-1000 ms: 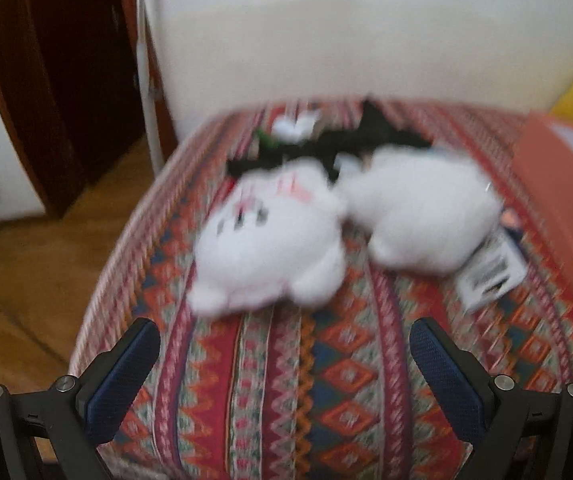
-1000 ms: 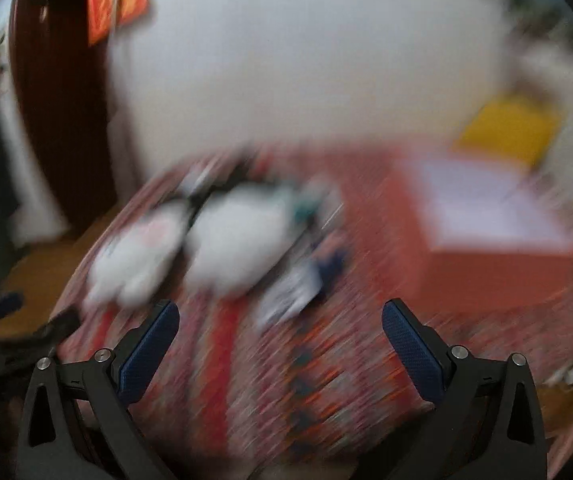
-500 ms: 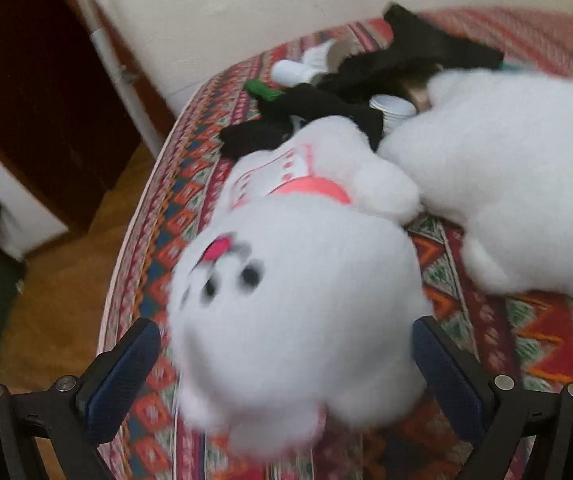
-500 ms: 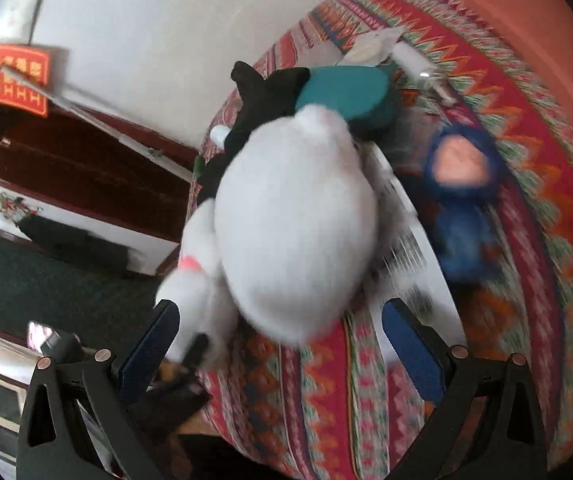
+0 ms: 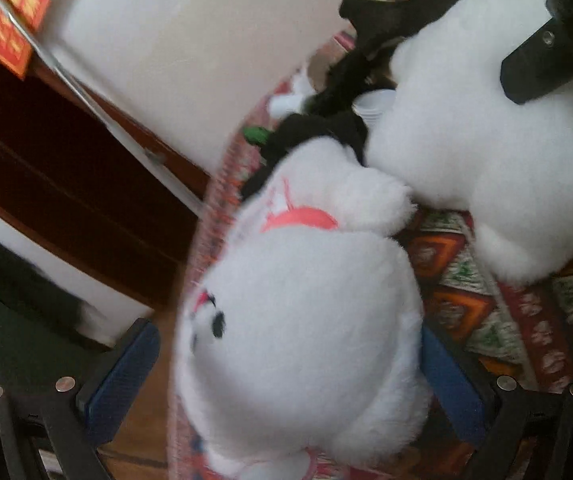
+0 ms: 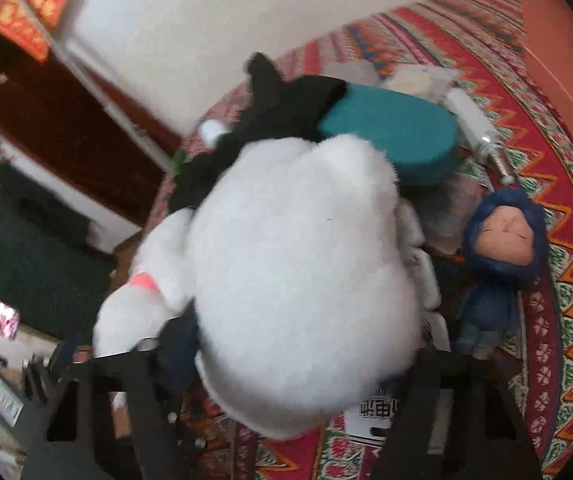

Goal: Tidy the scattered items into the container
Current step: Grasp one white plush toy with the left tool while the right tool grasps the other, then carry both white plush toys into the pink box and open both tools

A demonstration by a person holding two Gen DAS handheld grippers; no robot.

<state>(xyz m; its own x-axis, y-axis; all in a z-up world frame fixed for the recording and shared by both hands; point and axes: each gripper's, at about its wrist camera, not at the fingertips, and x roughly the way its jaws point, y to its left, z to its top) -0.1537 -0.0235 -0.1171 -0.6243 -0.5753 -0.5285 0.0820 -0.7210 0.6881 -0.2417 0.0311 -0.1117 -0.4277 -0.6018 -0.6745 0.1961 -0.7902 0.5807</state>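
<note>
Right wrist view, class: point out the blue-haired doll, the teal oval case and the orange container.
blue-haired doll (image 6: 506, 236), right wrist view, face.
teal oval case (image 6: 390, 130), right wrist view, top.
orange container (image 6: 558, 40), right wrist view, side wall.

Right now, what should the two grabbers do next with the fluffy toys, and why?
Probably squeeze shut. Each white plush toy already sits between a gripper's open fingers, so closing seems the next step before lifting them toward the orange box.

Right gripper (image 6: 286, 360) fingertips: hiding behind the large white plush (image 6: 302, 280).
Orange container (image 6: 558, 40): running off the frame's right edge.
</note>
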